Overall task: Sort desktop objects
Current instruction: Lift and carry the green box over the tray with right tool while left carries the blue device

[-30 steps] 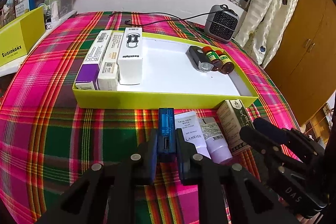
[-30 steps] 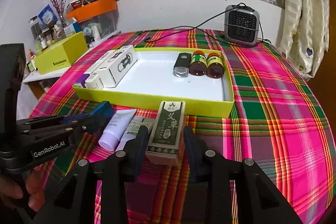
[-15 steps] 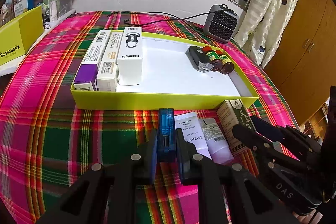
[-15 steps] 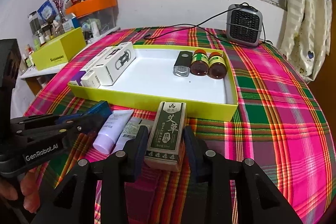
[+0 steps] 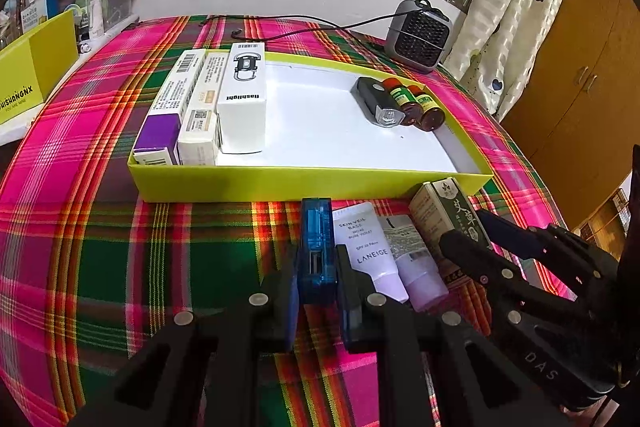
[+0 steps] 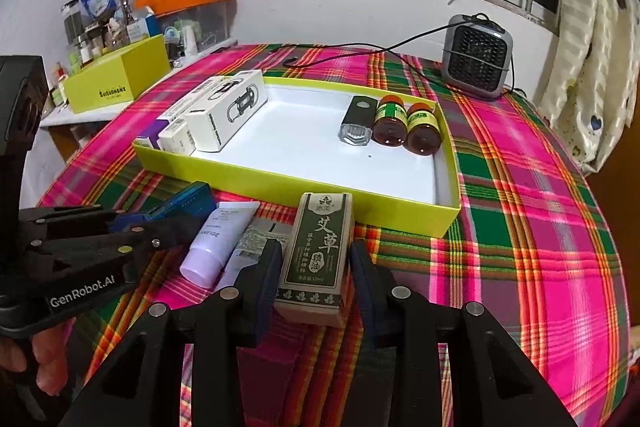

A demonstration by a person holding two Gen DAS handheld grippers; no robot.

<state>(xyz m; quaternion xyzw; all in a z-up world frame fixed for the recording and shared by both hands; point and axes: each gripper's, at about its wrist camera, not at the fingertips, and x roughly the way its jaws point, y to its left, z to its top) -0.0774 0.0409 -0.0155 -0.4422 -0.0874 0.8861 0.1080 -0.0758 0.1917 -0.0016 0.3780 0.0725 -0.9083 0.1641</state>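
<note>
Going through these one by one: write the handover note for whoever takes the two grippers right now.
Left gripper: shut on the blue device, just in front of the yellow tray.
Right gripper: shut on the green carton, also outside the tray's near wall.
Already in the tray: three boxes at its left end; the black flashlight and two brown bottles at its right end.
Left to do: place both held items, then the two lilac tubes lying on the plaid cloth between the grippers.
</note>
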